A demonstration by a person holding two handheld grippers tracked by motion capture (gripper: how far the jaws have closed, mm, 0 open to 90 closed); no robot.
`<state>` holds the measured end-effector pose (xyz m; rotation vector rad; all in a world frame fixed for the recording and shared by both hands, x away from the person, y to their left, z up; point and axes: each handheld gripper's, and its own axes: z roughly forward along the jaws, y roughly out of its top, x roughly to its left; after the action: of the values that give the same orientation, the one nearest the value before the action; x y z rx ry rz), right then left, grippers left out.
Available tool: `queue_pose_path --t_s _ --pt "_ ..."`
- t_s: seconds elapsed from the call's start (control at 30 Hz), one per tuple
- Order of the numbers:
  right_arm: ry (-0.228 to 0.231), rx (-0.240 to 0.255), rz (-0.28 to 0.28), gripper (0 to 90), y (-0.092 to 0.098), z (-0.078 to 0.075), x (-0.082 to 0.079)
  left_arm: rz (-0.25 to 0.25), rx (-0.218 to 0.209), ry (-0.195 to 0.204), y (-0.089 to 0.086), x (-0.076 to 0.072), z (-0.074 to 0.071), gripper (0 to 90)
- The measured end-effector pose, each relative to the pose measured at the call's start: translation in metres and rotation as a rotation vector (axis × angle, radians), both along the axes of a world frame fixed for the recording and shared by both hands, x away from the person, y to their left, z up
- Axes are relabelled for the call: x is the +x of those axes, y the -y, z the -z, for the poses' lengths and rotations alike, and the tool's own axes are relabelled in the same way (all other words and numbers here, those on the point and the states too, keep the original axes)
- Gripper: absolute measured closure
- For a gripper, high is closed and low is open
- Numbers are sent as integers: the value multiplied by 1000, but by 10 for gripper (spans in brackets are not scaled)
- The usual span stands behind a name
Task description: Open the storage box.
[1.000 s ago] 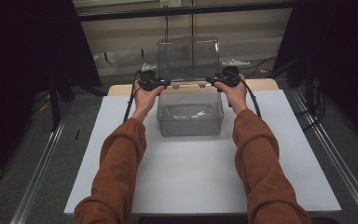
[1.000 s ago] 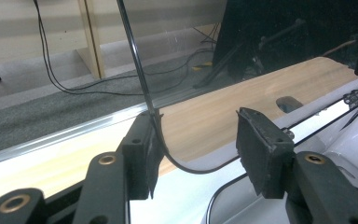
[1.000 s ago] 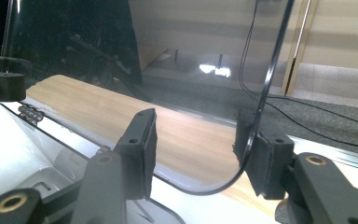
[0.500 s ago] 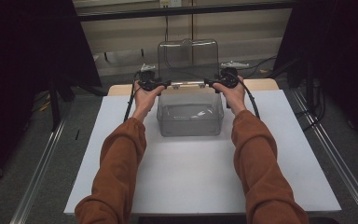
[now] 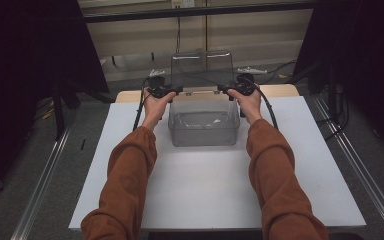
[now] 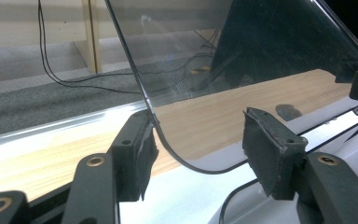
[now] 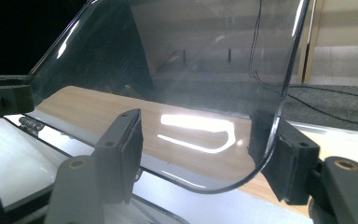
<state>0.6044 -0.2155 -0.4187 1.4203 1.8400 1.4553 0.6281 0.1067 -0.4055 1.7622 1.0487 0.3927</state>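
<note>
Two black grippers, left gripper (image 5: 176,90) and right gripper (image 5: 223,88), jaws spread apart astride upright clear plastic lid (image 5: 201,70) with rounded corners, transparent box (image 5: 203,125), white tabletop (image 5: 200,185).

Over the last second both hands draw slightly back toward the person and lower a little, bringing the left gripper (image 5: 179,91) and right gripper (image 5: 221,88) with them. The clear hinged lid (image 5: 200,70) between them stands a touch less upright than a second ago, and the clear plastic box (image 5: 204,131) sits marginally nearer the person.
</note>
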Motion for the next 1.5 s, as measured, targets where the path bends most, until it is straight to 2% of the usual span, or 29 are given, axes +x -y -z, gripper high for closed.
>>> queue_pose_path --t_s 0.13,0.27,0.33,0.4,0.43,0.5,0.6,0.67,0.73,0.8,0.87,0.9,0.93,1.0,1.03,1.07,1.17,1.23,1.3,1.4,1.5 --pt "-13 6 8 342 0 0 0 -2 -8 -11 -1 1 1 431" --pt "-20 15 18 328 -1 1 0 -6 10 -3 -2 1 0 418" --pt "-25 15 40 305 -2 1 0 -1 24 6 -1 0 -1 422" --pt "-39 43 51 294 -1 3 1 -2 32 9 -1 0 -1 426" --pt "-51 65 56 294 0 4 1 -4 24 9 -1 0 0 428" --pt "-50 73 61 292 0 5 1 -9 10 0 -1 0 1 426" --pt "-65 89 64 281 1 6 2 -5 12 -1 -1 0 1 425" --pt "-72 89 75 268 1 6 2 -8 16 0 -1 0 1 423" --pt "-71 89 85 254 0 6 2 -9 4 -7 -1 1 2 422" --pt "-63 78 107 236 0 6 1 -5 -3 -23 -2 2 2 417" --pt "-50 44 114 236 -2 4 0 28 4 -19 1 1 3 442" --pt "-48 52 94 295 -2 4 0 26 4 -7 3 -1 3 449" --pt "-49 76 76 266 -3 4 0 7 7 -4 5 -1 4 452" --pt "-37 27 89 247 -5 4 -1 -4 -18 -20 5 0 6 457" --pt "-38 26 91 228 -5 3 -1 -4 -18 -20 5 0 6 450" --pt "-40 32 91 206 -4 3 -1 -5 -14 -15 4 0 6 428" --pt "-25 5 80 190 -3 2 -2 -10 7 0 5 -1 5 388" --pt "-18 -5 77 175 -2 2 -3 -11 5 3 4 -1 5 381" --pt "-6 -14 66 160 -2 0 -4 -10 -5 12 2 -1 4 312" --pt "17 -34 64 152 0 -2 -8 -5 17 13 -3 -4 2 262" --pt "34 -36 70 123 2 -4 -12 -10 17 23 -5 -6 1 232"
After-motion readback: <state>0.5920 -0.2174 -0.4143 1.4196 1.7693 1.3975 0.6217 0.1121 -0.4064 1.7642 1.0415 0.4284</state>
